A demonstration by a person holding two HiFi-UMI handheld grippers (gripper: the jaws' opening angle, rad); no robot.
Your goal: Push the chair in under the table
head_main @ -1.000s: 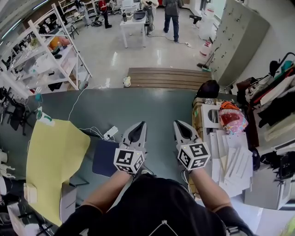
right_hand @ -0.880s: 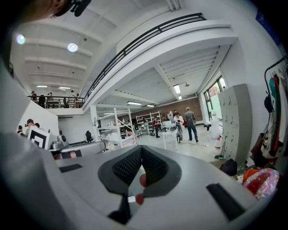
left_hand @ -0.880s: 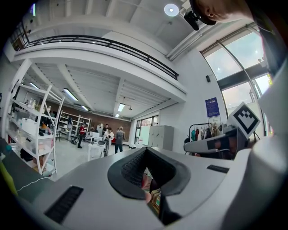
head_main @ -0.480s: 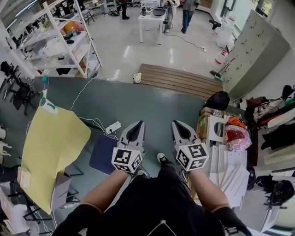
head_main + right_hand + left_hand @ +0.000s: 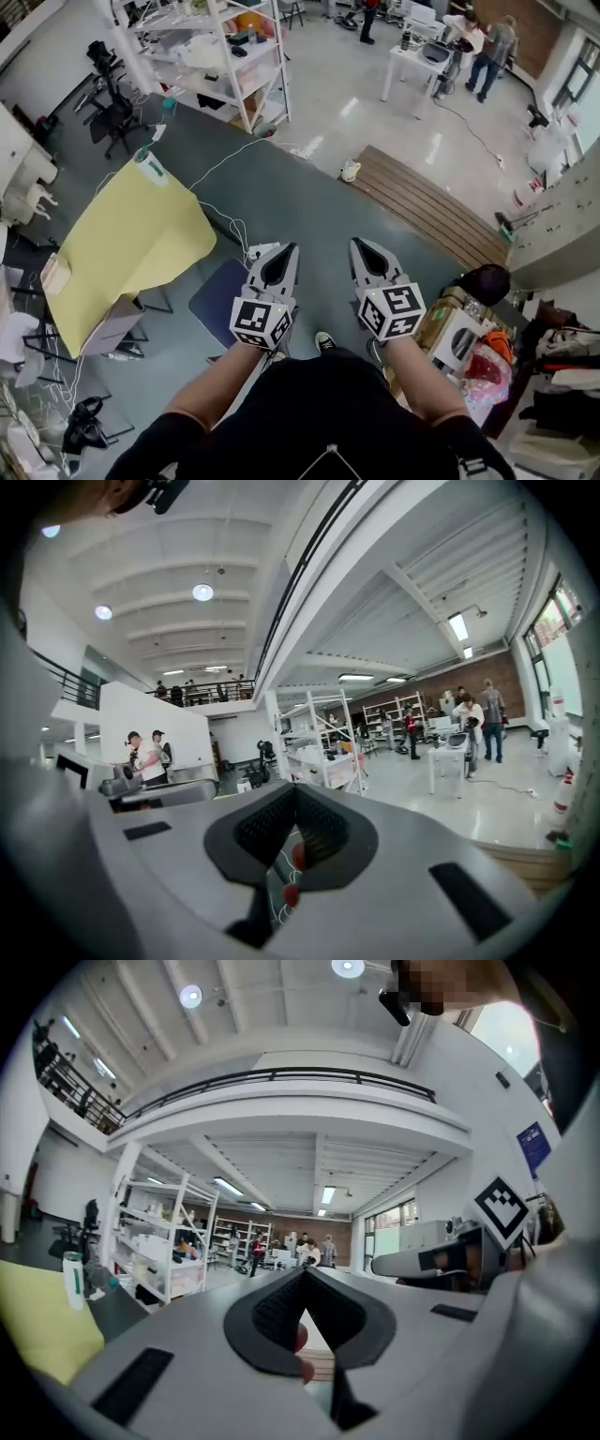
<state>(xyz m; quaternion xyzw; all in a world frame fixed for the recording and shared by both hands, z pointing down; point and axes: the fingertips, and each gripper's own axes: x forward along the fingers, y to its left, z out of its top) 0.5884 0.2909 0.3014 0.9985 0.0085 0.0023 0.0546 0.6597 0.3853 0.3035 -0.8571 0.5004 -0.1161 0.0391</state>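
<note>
Chair [image 5: 217, 292] lies beside left tool [image 5: 285, 255] — apart.

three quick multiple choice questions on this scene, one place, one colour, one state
1. In the head view, relative to the table, the chair stands
A) to its left
B) to its right
C) on top of it

2. The table's cover is
A) red
B) yellow
C) black

3. The left gripper and right gripper are
A) shut, empty
B) wide open
C) gripping the chair

Answers: B, its blue seat lies past the table's right edge; B, the sheet is yellow; A, both pairs of jaws meet on nothing.
</note>
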